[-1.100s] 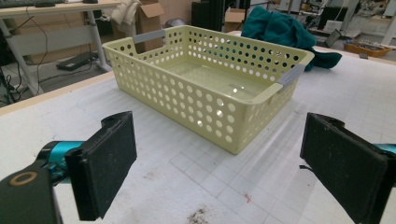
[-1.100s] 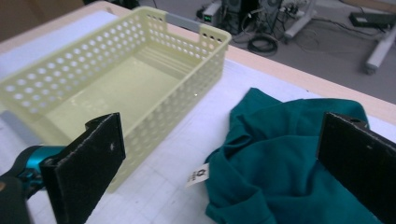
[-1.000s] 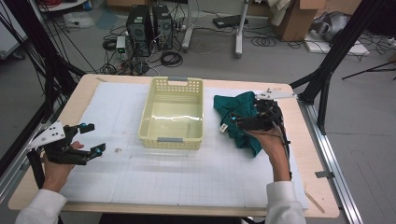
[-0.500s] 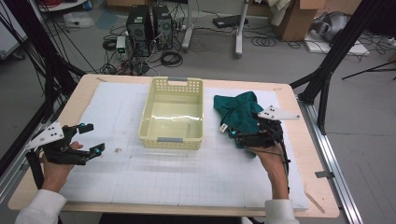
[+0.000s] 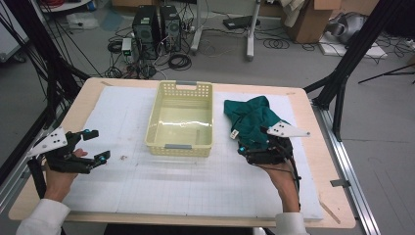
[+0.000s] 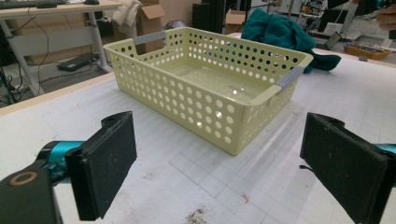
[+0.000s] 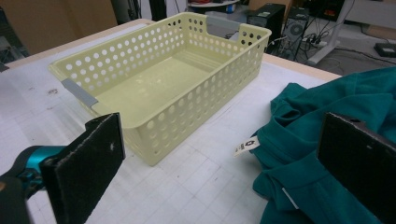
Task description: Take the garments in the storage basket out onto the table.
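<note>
— Basket [image 5: 180, 120] position?
— Middle of the white mat [image 5: 161, 186], toward the far side. It is pale yellow with perforated walls, empty, with a grey handle on each short end.

— And the cloth?
— A crumpled teal garment [image 5: 252, 120] lies to the right of the basket, near it but apart. A small white tag [image 7: 246, 146] sticks out on its basket side.

— Right gripper [image 5: 243, 148]?
— At the near edge of the garment, jaws spread wide and holding nothing. In the right gripper view one jaw is over the mat, the other over the fabric.

— Left gripper [image 5: 98, 147]?
— Near the table's left edge, well apart from the basket. Its jaws are wide apart too, empty, pointed toward the basket.
</note>
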A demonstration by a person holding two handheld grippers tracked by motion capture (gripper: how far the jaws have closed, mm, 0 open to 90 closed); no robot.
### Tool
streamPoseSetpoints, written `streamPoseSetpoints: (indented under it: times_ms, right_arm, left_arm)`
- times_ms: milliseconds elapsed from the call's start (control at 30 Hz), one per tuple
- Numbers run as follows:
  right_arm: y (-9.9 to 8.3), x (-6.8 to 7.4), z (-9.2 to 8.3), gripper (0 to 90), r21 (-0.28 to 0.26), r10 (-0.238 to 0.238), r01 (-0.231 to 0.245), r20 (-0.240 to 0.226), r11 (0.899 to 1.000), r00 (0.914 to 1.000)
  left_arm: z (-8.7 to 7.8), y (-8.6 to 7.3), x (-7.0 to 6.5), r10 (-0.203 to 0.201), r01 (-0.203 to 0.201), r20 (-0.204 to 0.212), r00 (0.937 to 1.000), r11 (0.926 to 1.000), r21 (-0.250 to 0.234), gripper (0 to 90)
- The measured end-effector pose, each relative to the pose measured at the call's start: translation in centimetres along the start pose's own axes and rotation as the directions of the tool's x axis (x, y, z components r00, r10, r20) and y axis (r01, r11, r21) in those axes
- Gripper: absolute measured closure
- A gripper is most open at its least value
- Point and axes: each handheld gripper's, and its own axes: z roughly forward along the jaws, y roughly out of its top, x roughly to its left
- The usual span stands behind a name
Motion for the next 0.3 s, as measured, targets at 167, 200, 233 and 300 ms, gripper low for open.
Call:
streamPoseSetpoints:
  times_ms: [167, 200, 233, 300]
  right_arm:
    - [-0.06, 0.11, 0.16, 0.3, 0.005, -0.002, 0.002, 0.003, 1.0, 1.0]
    - [-0.07, 0.13, 0.16, 0.3, 0.007, -0.002, 0.002, 0.005, 1.0, 1.0]
    - [-0.09, 0.11, 0.17, 0.3, 0.008, -0.003, 0.003, 0.006, 1.0, 1.0]
    - [-0.13, 0.07, 0.16, 0.3, 0.006, -0.002, 0.002, 0.008, 1.0, 1.0]
  left_arm:
    - [-0.12, 0.03, 0.0, -0.001, 0.001, 0.0, 1.0, 1.0, -0.004, 10.9]
    - [-0.13, 0.03, 0.02, -0.001, 0.001, -0.001, 1.0, 1.0, -0.005, 11.0]
    - [-0.13, 0.03, 0.02, -0.002, 0.002, -0.001, 1.0, 1.0, -0.007, 10.9]
    - [-0.15, 0.04, 0.04, -0.002, 0.002, -0.001, 1.0, 1.0, -0.008, 10.9]
